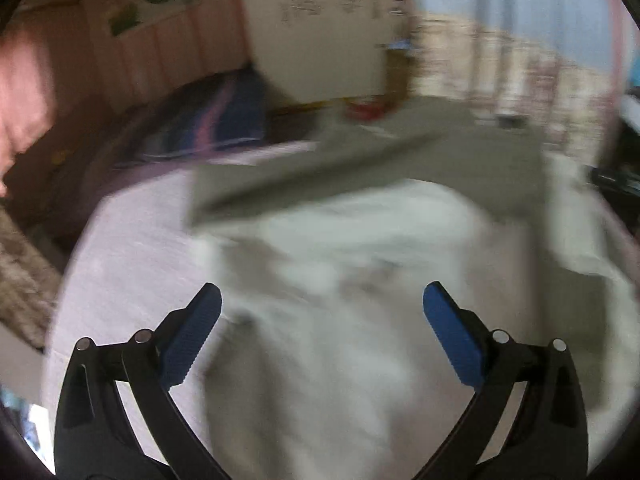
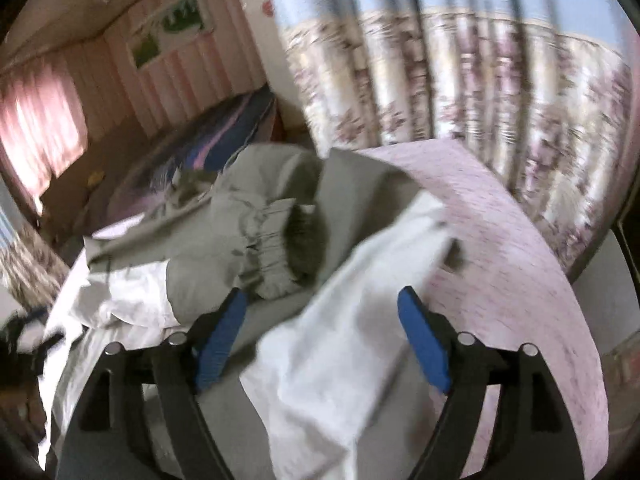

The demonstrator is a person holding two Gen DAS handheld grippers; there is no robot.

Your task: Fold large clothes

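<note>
Place: a bedroom in a home.
Bed: a wide bed (image 2: 520, 248) under a pale pink patterned sheet, with loose clothes lying on it.
Bedding: a dark blue and pink striped blanket (image 1: 216, 120) at the far side.
Window side: long flowered curtains (image 2: 460, 80) in blue, cream and mauve.
Walls: pink striped panelling (image 2: 180, 80) with framed green pictures (image 2: 180, 20).
Light: a pink curtain (image 2: 40, 120) glowing with daylight.

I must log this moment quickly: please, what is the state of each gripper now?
Left gripper: open, holding nothing, above the white garment.
Right gripper: open, holding nothing; white cloth lies between its fingers.
</note>
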